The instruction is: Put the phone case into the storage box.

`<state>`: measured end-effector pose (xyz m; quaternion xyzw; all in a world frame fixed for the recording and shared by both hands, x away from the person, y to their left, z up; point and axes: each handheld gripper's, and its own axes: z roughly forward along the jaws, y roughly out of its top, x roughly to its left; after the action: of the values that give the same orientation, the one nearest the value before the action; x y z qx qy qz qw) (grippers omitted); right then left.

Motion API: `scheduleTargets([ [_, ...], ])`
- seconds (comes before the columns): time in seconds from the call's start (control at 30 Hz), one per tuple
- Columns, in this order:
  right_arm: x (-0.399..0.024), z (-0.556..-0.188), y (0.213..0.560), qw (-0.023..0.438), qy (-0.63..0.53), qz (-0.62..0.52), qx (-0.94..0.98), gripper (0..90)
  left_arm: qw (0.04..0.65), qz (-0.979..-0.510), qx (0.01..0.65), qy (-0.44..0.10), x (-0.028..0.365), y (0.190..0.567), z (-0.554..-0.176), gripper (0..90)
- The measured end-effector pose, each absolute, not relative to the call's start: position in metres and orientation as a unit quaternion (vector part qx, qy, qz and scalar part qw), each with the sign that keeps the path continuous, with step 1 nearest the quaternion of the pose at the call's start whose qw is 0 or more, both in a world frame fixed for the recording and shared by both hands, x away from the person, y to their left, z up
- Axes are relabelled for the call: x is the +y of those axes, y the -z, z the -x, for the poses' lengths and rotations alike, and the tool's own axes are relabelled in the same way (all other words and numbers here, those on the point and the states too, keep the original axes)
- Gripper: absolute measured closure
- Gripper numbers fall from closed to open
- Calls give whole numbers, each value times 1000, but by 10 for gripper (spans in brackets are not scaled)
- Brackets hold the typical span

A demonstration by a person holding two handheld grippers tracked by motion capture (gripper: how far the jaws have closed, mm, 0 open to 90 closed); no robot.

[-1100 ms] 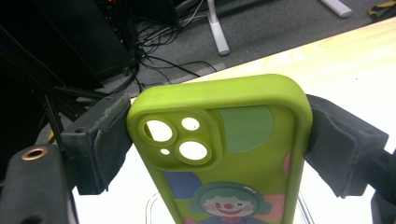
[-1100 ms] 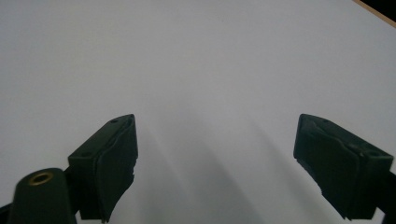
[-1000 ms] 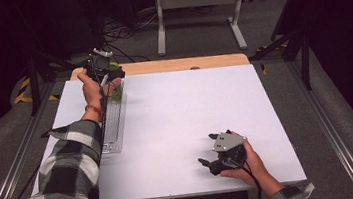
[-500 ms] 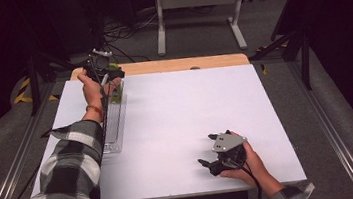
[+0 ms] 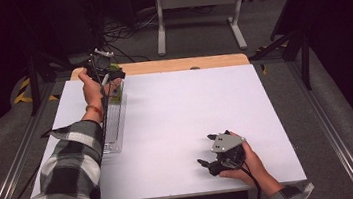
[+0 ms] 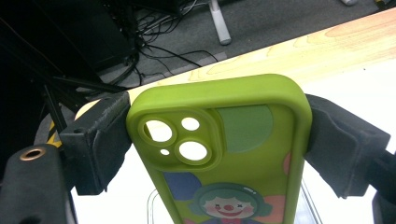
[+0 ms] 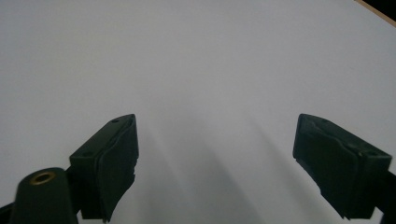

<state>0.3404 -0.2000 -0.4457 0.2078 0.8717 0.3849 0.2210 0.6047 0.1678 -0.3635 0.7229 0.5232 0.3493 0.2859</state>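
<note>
Our left tongs [image 6: 219, 140] clamp the green phone case [image 6: 224, 154] above the clear tray [image 5: 112, 124]; our right tongs [image 7: 217, 163] gape wide — holding nothing — over the counter [image 5: 190, 108].

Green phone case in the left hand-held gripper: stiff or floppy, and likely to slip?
The green phone case probably keeps its shape: clamped by both long sides, its edges look straight, not buckled. Its matte, rubbery-looking skin likely grips the left hand-held gripper pads well. It seems light, held near one end without visibly sagging.

Ahead of the right gripper [image 7: 217, 154] lies bare white table [image 5: 190, 108], open between its spread jaws. Below the left gripper [image 5: 106, 75], a clear tray [image 5: 112, 129] stands along the table's edge; the phone case [image 6: 224, 135] fills its jaw gap.
</note>
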Motion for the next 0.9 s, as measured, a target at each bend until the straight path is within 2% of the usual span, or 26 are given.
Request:
scheduleTargets([
  [0.43,-201,-340,446,219,-380,-203,875,151,296,-710,533,-352,170,364,-609,147],
  [0.9,-204,-340,443,226,-390,-210,868,154,294,-718,531,-341,173,365,-601,143],
])
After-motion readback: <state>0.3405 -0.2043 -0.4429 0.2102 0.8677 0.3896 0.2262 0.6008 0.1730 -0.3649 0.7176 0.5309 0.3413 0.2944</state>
